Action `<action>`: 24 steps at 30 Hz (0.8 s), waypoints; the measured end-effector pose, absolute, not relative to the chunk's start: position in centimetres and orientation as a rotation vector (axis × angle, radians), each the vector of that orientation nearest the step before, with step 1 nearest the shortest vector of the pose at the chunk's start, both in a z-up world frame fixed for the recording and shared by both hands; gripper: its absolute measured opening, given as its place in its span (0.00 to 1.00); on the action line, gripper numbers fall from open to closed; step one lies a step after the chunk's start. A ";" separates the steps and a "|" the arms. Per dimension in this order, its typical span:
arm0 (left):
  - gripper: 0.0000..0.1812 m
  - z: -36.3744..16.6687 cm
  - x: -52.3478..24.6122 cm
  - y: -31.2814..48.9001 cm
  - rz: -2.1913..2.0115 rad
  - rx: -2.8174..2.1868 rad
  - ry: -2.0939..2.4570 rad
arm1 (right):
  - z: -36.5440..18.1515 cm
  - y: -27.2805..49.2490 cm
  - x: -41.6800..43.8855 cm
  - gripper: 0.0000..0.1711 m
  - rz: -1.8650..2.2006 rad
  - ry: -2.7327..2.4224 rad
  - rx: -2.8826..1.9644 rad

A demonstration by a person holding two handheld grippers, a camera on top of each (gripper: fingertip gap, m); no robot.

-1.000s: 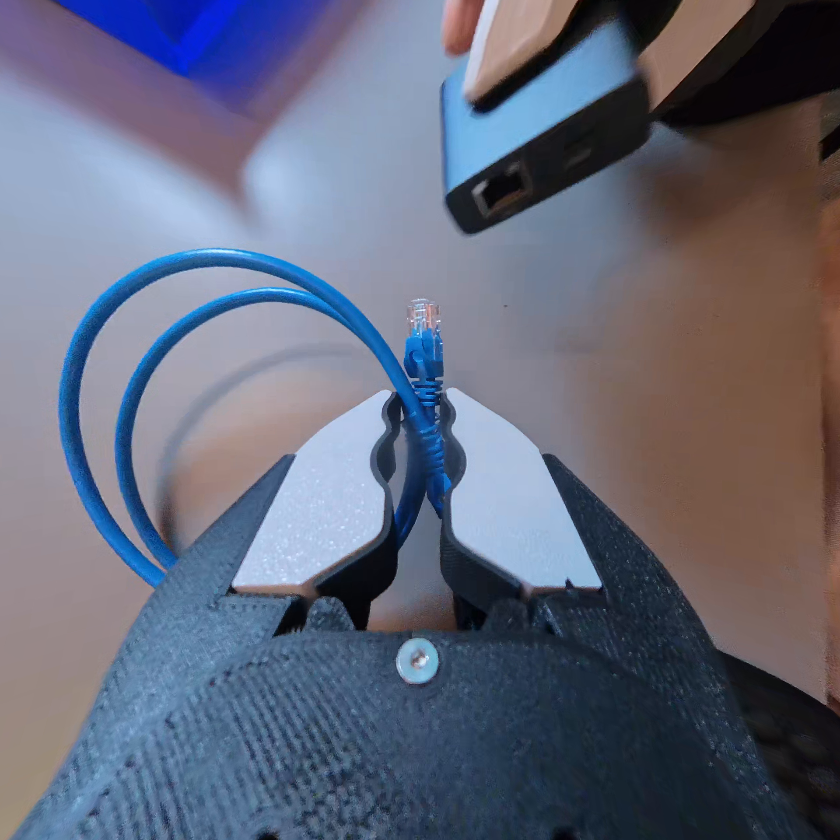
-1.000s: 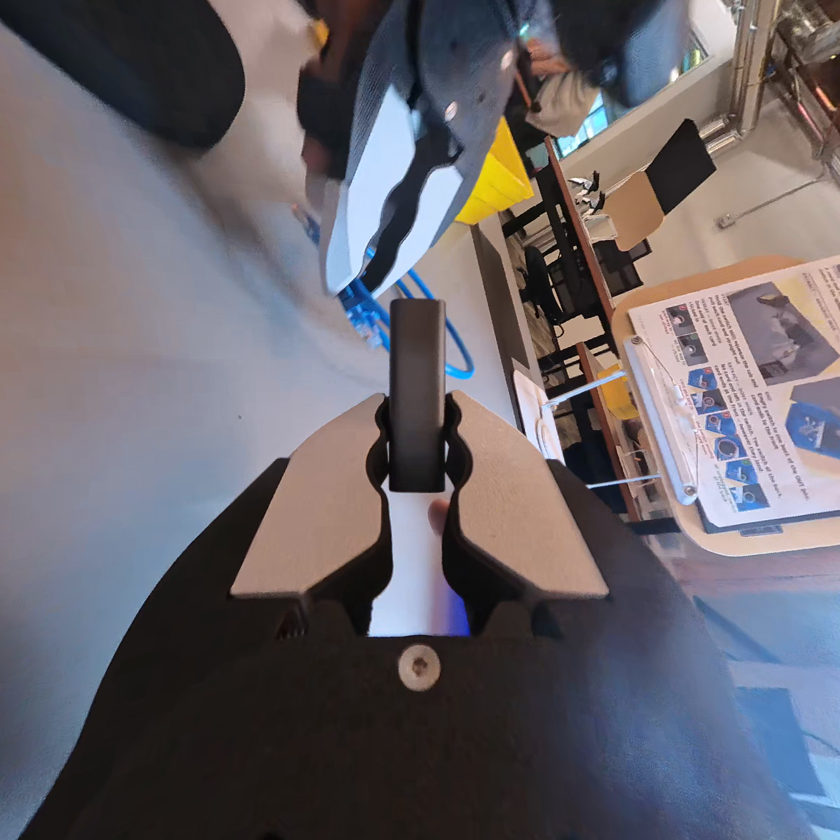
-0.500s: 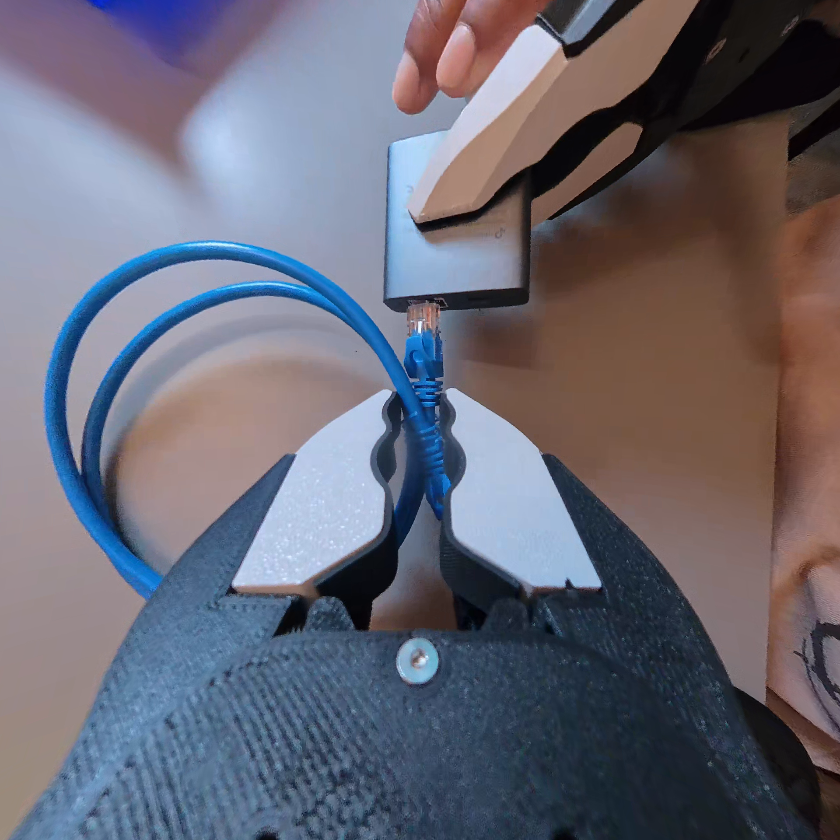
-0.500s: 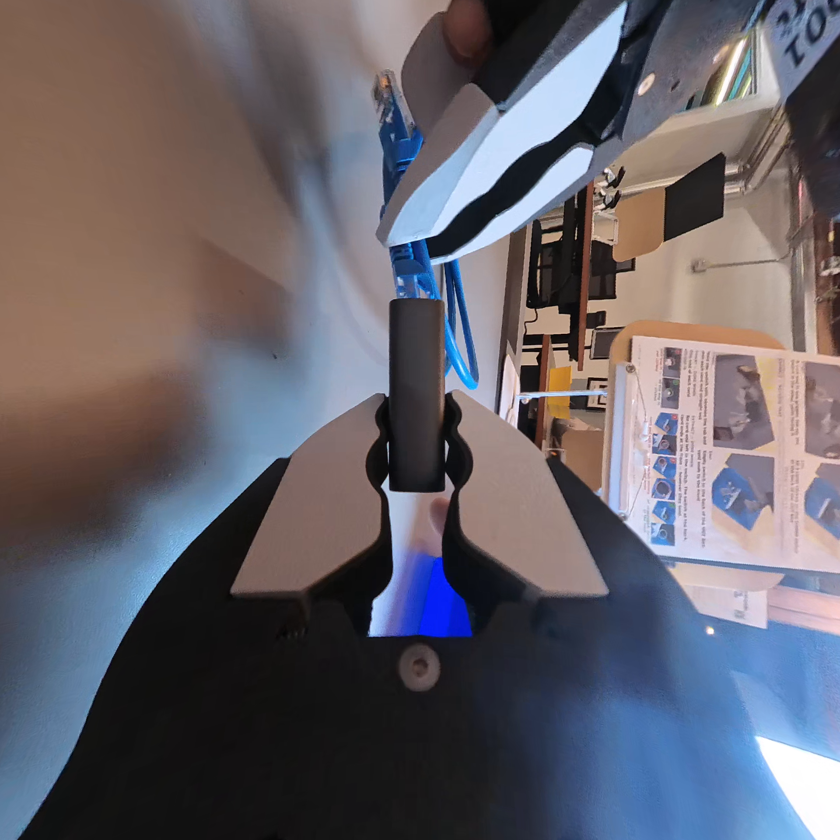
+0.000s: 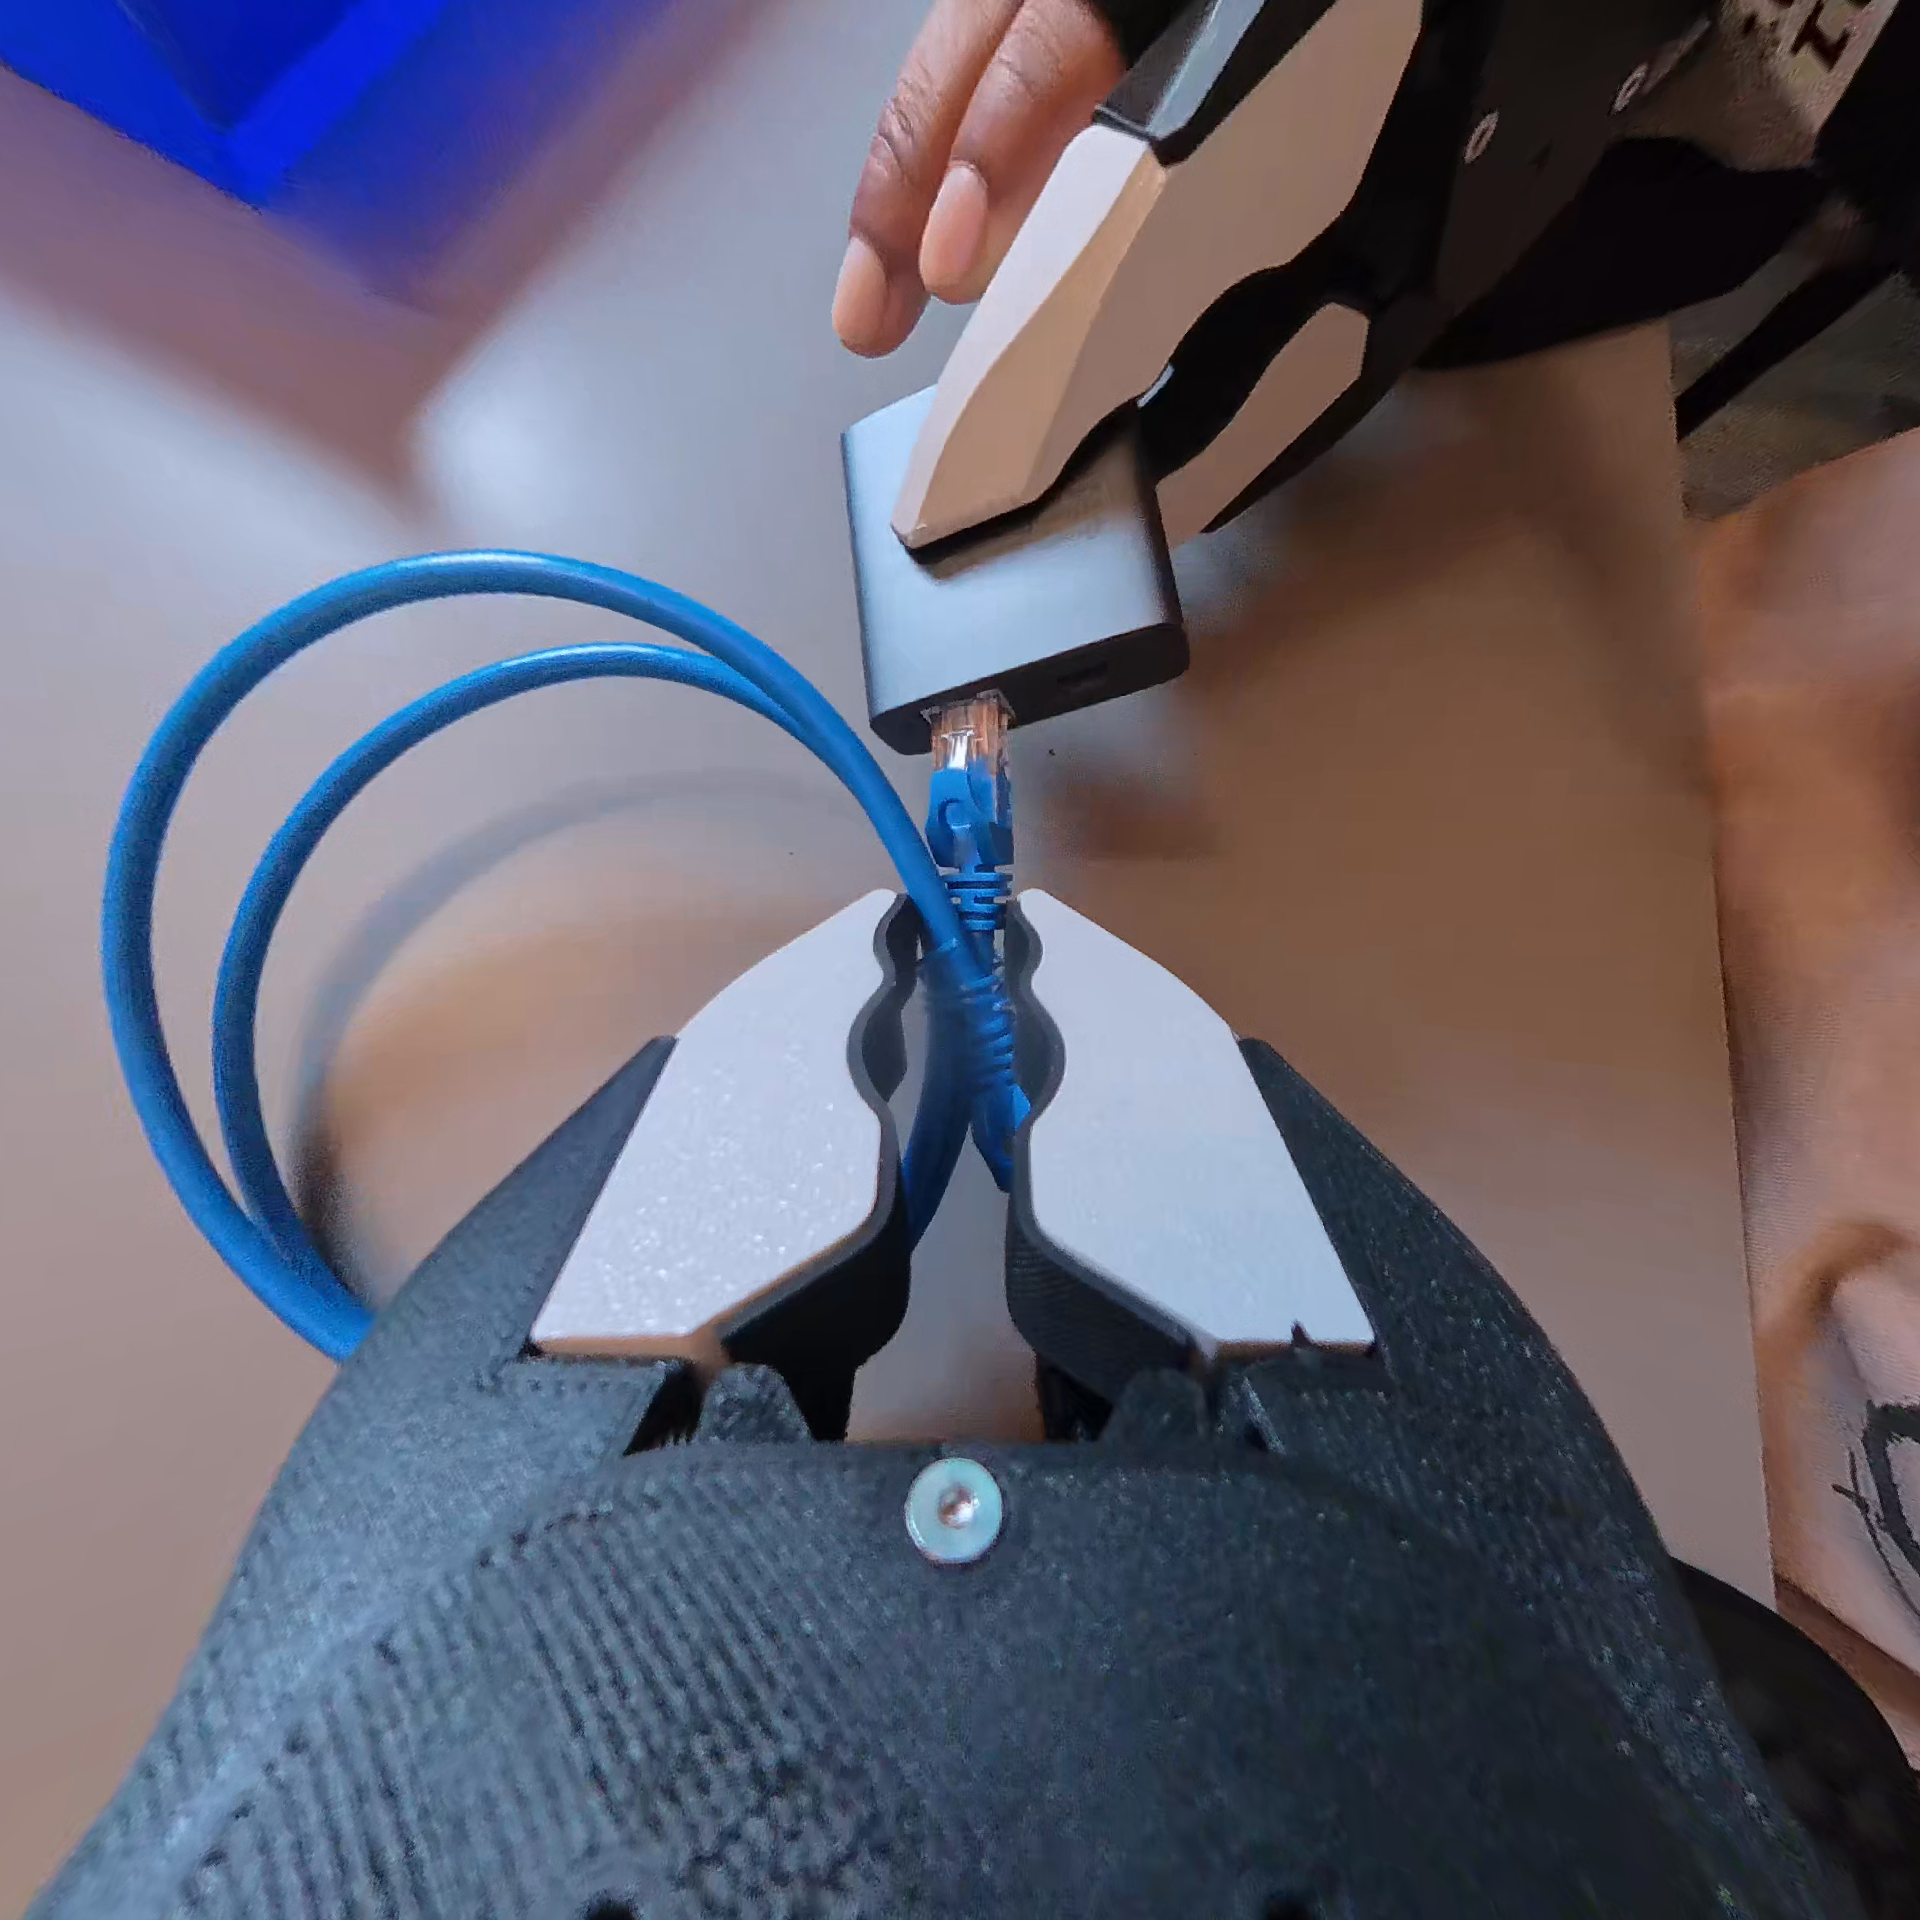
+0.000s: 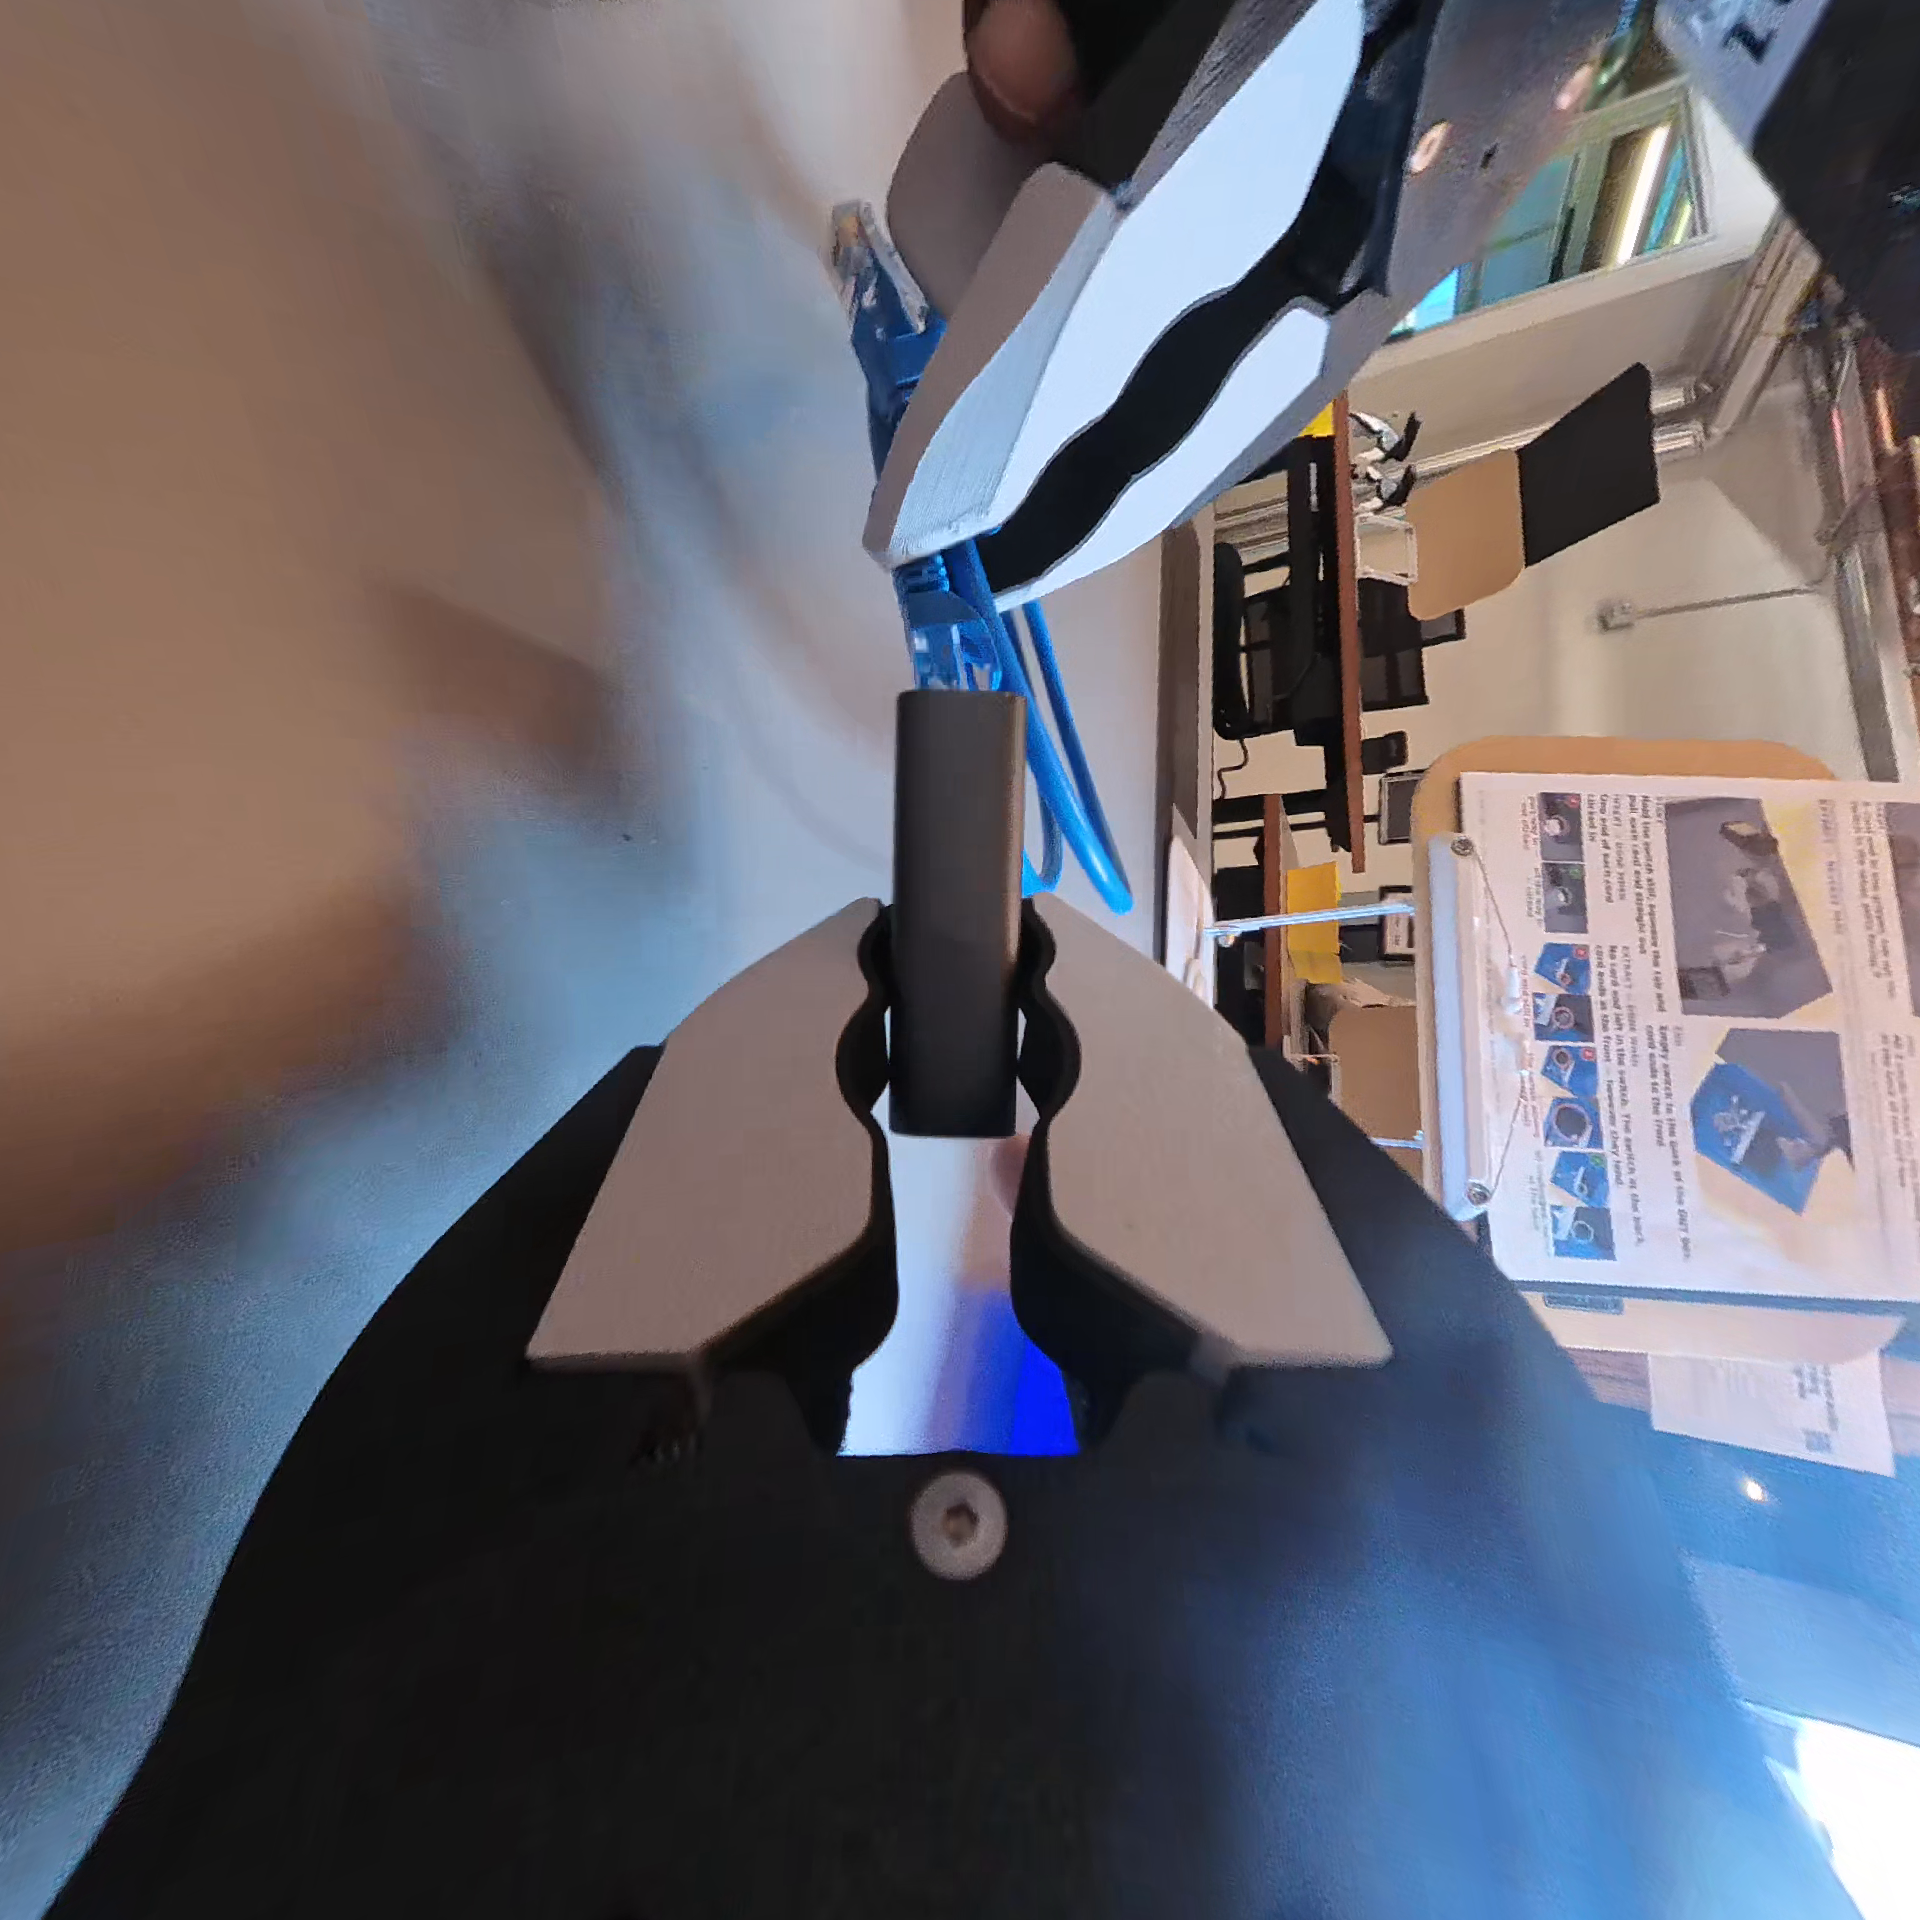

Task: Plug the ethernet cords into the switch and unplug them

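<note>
My left gripper [image 5: 961,914] is shut on a blue ethernet cord [image 5: 971,997] just behind its clear plug [image 5: 971,727]. The plug's tip sits in the port at the near end of a dark grey switch [image 5: 1013,613]. My right gripper [image 6: 958,920] is shut on that switch [image 6: 958,883] and holds it above the table; it shows in the left wrist view [image 5: 1049,520] at the top right. The cord loops out to the left [image 5: 197,935]. The cord's other plug [image 6: 868,260] hangs free behind the left gripper [image 6: 935,545] in the right wrist view.
A blue bin [image 5: 260,94] is blurred at the upper left. A person's fingers [image 5: 925,177] show beside the right gripper. A pale table top [image 5: 1403,987] lies below. An instruction sheet on a board [image 6: 1683,1029], chairs and desks stand in the room behind. Left tips to right tips: about 6 cm.
The switch came down from the upper right to meet the plug. The plug's tip has gone into the port, and the switch has tilted a little.
</note>
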State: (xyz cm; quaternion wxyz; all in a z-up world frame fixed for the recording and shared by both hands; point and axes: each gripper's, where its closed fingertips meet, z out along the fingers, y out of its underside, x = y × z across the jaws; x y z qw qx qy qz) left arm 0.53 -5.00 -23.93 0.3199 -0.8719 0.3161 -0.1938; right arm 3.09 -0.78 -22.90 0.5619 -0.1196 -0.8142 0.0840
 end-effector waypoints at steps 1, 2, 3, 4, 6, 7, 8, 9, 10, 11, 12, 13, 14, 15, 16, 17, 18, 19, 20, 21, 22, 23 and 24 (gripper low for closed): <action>0.09 -24.1 0.6 -5.0 -0.499 -2.294 0.839 | -22.8 -0.9 3.1 0.12 0.205 -1.919 -0.284; 0.09 -24.3 0.7 -5.0 -0.490 -2.301 0.853 | -22.9 -1.0 3.2 0.12 0.197 -1.928 -0.271; 0.09 -24.6 0.8 -5.1 -0.483 -2.311 0.863 | -23.2 -1.0 3.3 0.12 0.179 -1.938 -0.256; 0.09 -25.0 0.9 -5.1 -0.473 -2.324 0.873 | -23.6 -1.1 3.4 0.12 0.161 -1.951 -0.243; 0.09 -25.3 1.0 -5.2 -0.457 -2.339 0.882 | -24.0 -1.2 3.4 0.12 0.152 -1.965 -0.231; 0.09 -25.3 1.0 -5.1 -0.448 -2.342 0.885 | -24.0 -1.3 3.5 0.12 0.160 -1.970 -0.228; 0.09 -25.3 1.0 -5.1 -0.440 -2.341 0.892 | -24.0 -1.5 3.5 0.12 0.175 -1.973 -0.226; 0.09 -25.5 1.1 -5.2 -0.430 -2.338 0.913 | -24.2 -1.6 3.5 0.12 0.181 -1.980 -0.223; 0.09 -25.6 1.3 -5.3 -0.426 -2.331 0.933 | -24.4 -1.8 3.6 0.12 0.189 -1.987 -0.213; 0.09 -25.8 1.4 -5.4 -0.433 -2.328 0.937 | -24.5 -1.9 3.7 0.12 0.194 -1.993 -0.210; 0.08 -25.9 1.6 -5.4 -0.446 -2.326 0.937 | -24.6 -2.1 3.8 0.12 0.204 -2.001 -0.212; 0.08 -25.9 1.7 -5.5 -0.458 -2.323 0.937 | -24.8 -2.2 3.9 0.12 0.217 -2.009 -0.214; 0.08 -26.0 1.8 -5.6 -0.474 -2.321 0.940 | -24.8 -2.4 3.9 0.12 0.228 -2.013 -0.212; 0.08 -26.1 1.9 -5.7 -0.484 -2.319 0.950 | -24.9 -2.6 4.0 0.12 0.240 -2.020 -0.209; 0.08 -26.2 1.9 -5.8 -0.483 -2.316 0.960 | -24.9 -2.8 4.1 0.12 0.249 -2.024 -0.207; 0.08 -26.3 2.0 -5.8 -0.483 -2.313 0.967 | -24.9 -3.1 4.1 0.12 0.258 -2.026 -0.200; 0.08 -26.4 2.1 -5.8 -0.486 -2.311 0.974 | -24.9 -3.5 4.3 0.12 0.280 -2.030 -0.193; 0.08 -26.4 2.1 -5.8 -0.496 -2.305 0.975 | -24.8 -4.0 4.4 0.12 0.306 -2.030 -0.187; 0.08 -26.3 2.1 -5.9 -0.510 -2.296 0.973 | -24.6 -4.3 4.4 0.12 0.315 -2.025 -0.178; 0.08 -26.1 2.1 -5.8 -0.522 -2.282 0.971 | -24.5 -4.3 4.4 0.12 0.312 -2.022 -0.175; 0.08 -25.8 2.2 -5.8 -0.540 -2.269 0.962 | -24.3 -4.1 4.4 0.12 0.330 -2.018 -0.183; 0.09 -25.4 2.2 -5.8 -0.558 -2.260 0.950 | -24.0 -4.0 4.4 0.12 0.362 -2.017 -0.198; 0.09 -25.0 2.1 -5.6 -0.564 -2.249 0.926 | -23.7 -3.7 4.4 0.12 0.378 -2.011 -0.223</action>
